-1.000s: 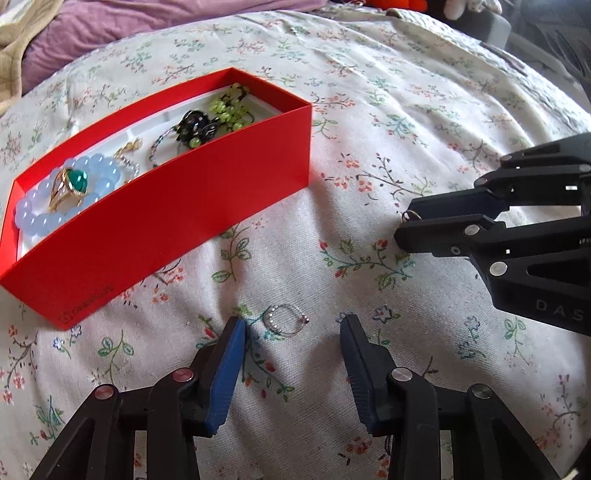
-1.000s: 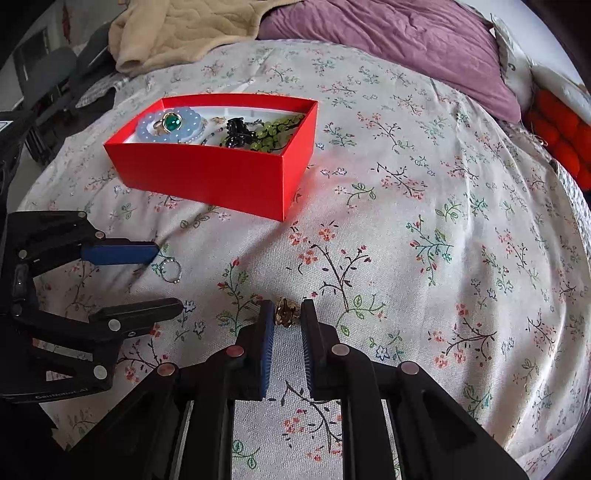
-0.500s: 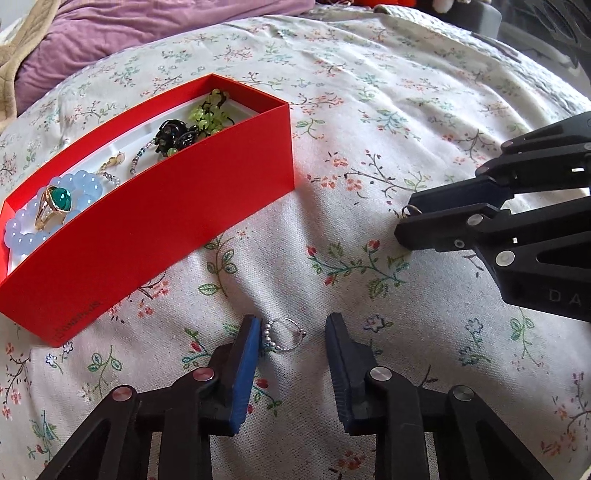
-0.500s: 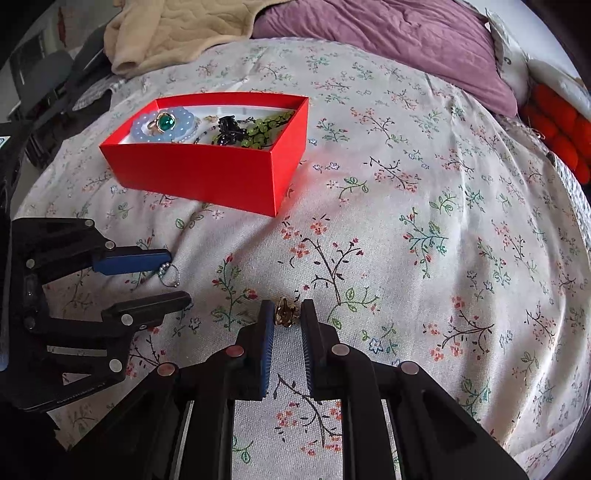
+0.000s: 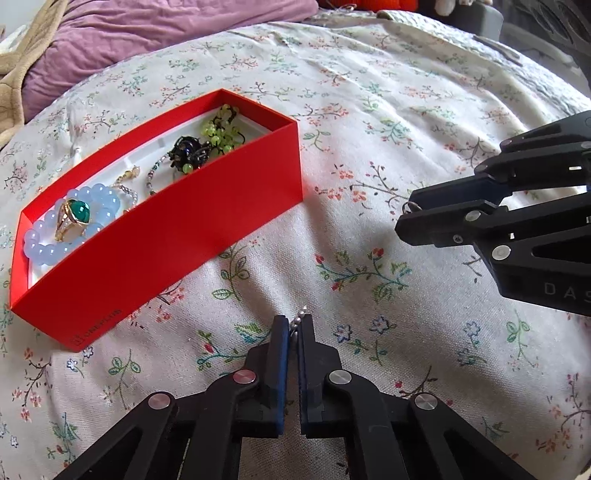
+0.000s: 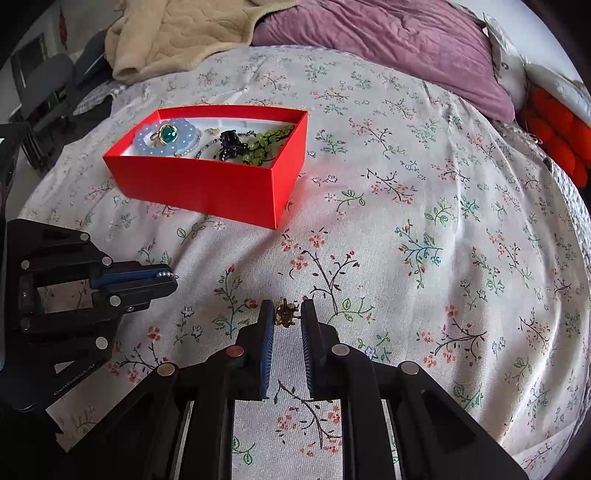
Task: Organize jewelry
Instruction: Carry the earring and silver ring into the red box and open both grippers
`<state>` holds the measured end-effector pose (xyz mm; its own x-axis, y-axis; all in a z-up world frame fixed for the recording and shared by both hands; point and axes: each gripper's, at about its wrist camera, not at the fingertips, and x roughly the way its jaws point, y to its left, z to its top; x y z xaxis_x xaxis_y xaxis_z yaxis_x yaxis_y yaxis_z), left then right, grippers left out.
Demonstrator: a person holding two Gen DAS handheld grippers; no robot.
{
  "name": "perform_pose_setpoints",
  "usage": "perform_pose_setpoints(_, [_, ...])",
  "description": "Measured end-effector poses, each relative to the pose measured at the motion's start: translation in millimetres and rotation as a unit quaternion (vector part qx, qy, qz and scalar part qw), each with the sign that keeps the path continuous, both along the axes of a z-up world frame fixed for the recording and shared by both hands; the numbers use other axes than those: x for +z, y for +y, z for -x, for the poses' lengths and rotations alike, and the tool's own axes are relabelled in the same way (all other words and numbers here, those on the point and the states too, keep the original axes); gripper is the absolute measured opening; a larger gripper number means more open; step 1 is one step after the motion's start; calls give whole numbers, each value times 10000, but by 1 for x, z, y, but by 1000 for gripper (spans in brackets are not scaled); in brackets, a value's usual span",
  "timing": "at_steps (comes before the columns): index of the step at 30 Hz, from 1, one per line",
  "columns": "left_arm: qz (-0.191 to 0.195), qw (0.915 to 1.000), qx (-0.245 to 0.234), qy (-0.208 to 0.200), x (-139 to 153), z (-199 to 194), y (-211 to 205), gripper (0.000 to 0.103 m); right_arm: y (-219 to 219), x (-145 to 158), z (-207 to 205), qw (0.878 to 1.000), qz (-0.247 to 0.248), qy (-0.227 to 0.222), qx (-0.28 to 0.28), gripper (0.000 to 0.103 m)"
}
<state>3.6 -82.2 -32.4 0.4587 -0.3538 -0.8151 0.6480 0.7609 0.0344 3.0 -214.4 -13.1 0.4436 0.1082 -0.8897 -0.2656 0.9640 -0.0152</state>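
Note:
A red box (image 5: 177, 236) (image 6: 221, 188) on the floral bedspread holds a pale blue bead bracelet (image 5: 40, 251), a gold ring with a green stone (image 5: 75, 218), a black piece and green beads (image 5: 218, 133). My left gripper (image 5: 293, 325) (image 6: 171, 278) is shut on a small silver bead ring (image 5: 299, 319), in front of the box's near right end. My right gripper (image 6: 287, 314) (image 5: 406, 214) is shut on a small gold ring (image 6: 283, 314), to the right of the box and off the cloth.
The floral bedspread (image 6: 424, 221) covers the bed all around. A purple blanket (image 6: 388, 44) and a beige blanket (image 6: 177, 33) lie at the far end. Orange cushions (image 6: 561, 136) sit at the far right.
My left gripper's jaws have closed on the silver bead ring, which lay loose on the cloth between them. The right gripper has kept its hold on the gold ring.

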Motion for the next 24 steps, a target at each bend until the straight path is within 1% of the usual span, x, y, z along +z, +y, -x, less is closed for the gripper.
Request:
perform_pose_setpoints(13, [304, 9993, 215, -53, 23, -5, 14, 0, 3, 14, -5, 9998, -95, -153, -55, 15])
perform_pose_setpoints(18, [440, 9982, 382, -134, 37, -10, 23, 0, 7, 19, -8, 9997, -126, -190, -44, 15])
perform_pose_setpoints(24, [603, 9959, 644, -216, 54, -22, 37, 0, 10, 31, -14, 9992, -254, -297, -78, 15])
